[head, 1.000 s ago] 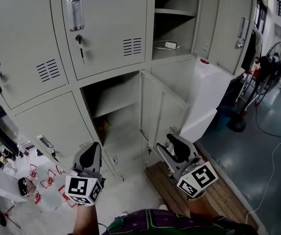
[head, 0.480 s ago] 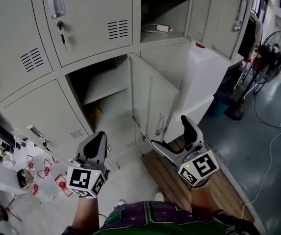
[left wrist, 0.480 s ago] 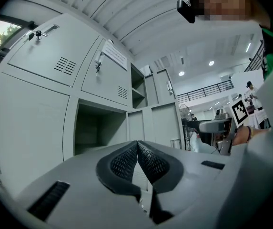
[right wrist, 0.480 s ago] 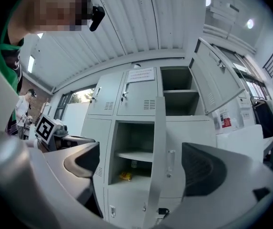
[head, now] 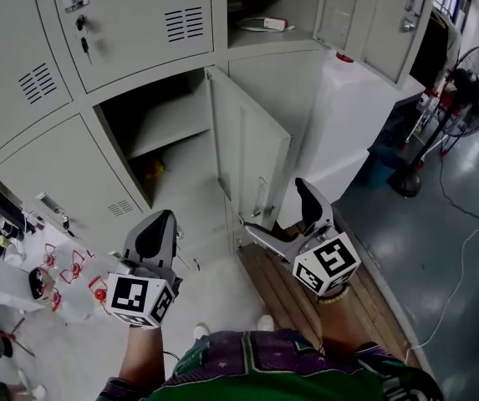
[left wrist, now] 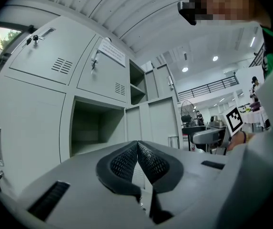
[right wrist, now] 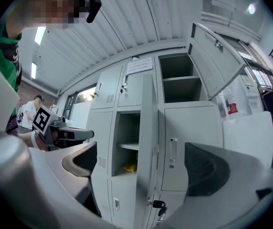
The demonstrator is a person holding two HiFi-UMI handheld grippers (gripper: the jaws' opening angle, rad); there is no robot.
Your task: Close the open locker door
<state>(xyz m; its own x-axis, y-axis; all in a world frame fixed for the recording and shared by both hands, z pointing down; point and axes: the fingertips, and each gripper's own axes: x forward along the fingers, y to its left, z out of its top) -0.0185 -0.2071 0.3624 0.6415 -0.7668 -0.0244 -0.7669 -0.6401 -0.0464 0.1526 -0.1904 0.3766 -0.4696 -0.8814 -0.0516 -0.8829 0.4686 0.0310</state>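
Head view shows the door [head: 252,153] swung well out from its compartment [head: 151,124], roughly square to the locker front and hinged on that opening's right side. It is still fully open, so I judge that closing has not begun.

The right gripper [head: 279,215] sits just beside the door's lower free corner, on the outer face that carries the handle [head: 262,199]. Its jaws have just been opening and now stand wide. In the right gripper view, the door [right wrist: 148,142] stands edge-on in the gap of that gripper [right wrist: 143,168], and neither pad presses on it. That side suits a push leftward, which would swing the panel home. The wide spread probably lets the jaws straddle the edge.

The left gripper [head: 159,225] is closed on nothing, its pads [left wrist: 126,161] meeting. It is held low before the shut lower locker, apart from the door, seemingly idle.
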